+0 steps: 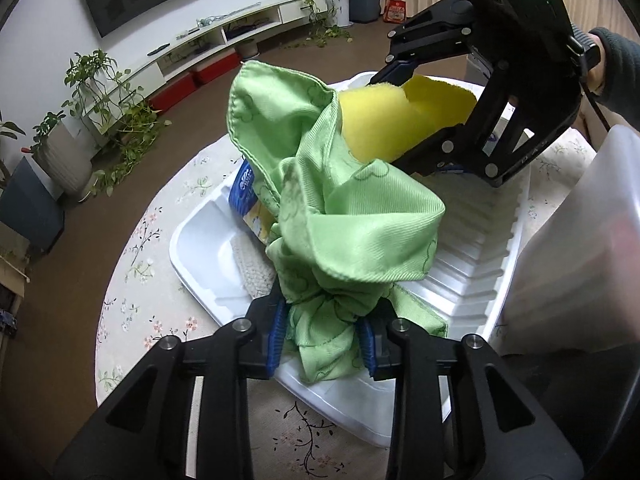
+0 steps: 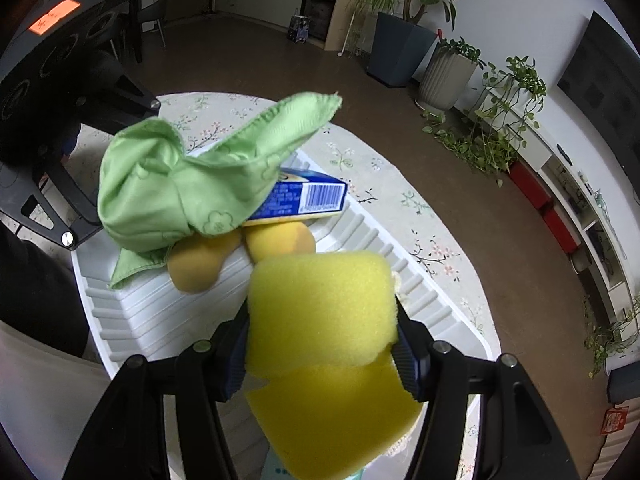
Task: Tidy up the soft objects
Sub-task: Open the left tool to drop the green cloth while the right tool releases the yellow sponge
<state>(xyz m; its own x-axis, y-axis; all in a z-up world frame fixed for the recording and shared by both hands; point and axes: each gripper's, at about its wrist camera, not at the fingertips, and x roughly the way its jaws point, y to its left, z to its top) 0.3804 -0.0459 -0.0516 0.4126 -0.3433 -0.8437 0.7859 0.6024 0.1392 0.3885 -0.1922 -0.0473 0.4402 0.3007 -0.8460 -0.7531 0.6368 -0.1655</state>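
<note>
A crumpled green cloth (image 1: 360, 232) rises from between the blue pads of my left gripper (image 1: 322, 340), which is shut on its bunched lower end above a white ribbed tray (image 1: 200, 248). My right gripper (image 2: 322, 360) is shut on a folded yellow sponge (image 2: 320, 312), its pads pressing in both sides. In the left wrist view the right gripper (image 1: 400, 120) holds the sponge (image 1: 376, 128) just behind the cloth. The right wrist view shows the green cloth (image 2: 168, 192) draped over a blue box (image 2: 308, 196), with a finger (image 2: 80, 216) of the left gripper beside it.
The tray (image 2: 360, 240) lies on a round table with a floral cover (image 1: 152, 240). In it are the blue box (image 1: 244, 192), a cream knitted piece (image 1: 252, 268) and two yellow-brown soft lumps (image 2: 200, 264). A translucent white bin (image 1: 580, 240) stands to the right.
</note>
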